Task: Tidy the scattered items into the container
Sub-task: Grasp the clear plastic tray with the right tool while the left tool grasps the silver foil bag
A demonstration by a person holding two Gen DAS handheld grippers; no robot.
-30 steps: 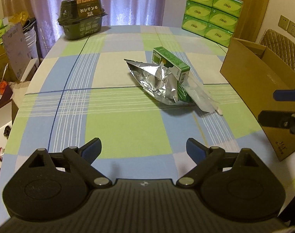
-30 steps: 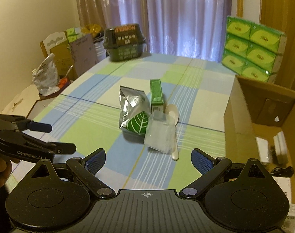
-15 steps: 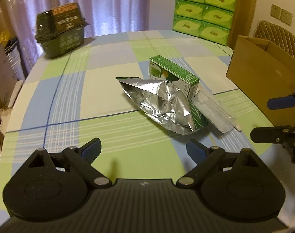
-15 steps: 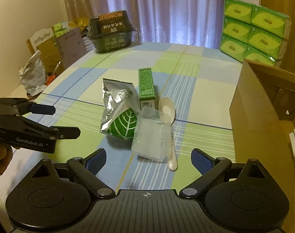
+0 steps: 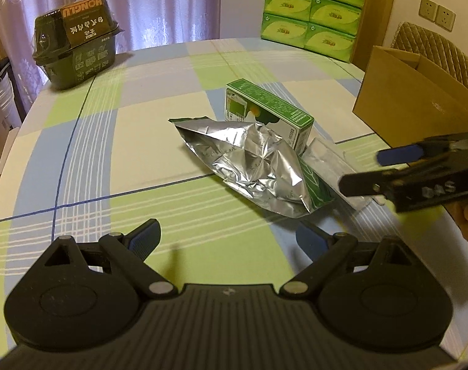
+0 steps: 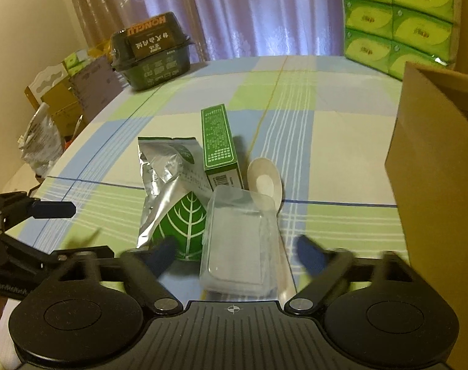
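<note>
Right gripper (image 6: 234, 252): jaws spread, clear plastic box (image 6: 238, 243) lying between them on the table (image 6: 326, 135). Left gripper (image 5: 229, 237): jaws spread, empty (foil pouch (image 5: 252, 163) just ahead). Beyond: green carton (image 6: 220, 141), white spoon (image 6: 264, 182), cardboard box (image 6: 434, 160) at right.

Both grippers are black plastic: the left gripper (image 5: 227, 236) has blue pads (image 5: 146, 236) and silver screws; the right gripper (image 6: 237, 254), blurred, seems identical.
</note>
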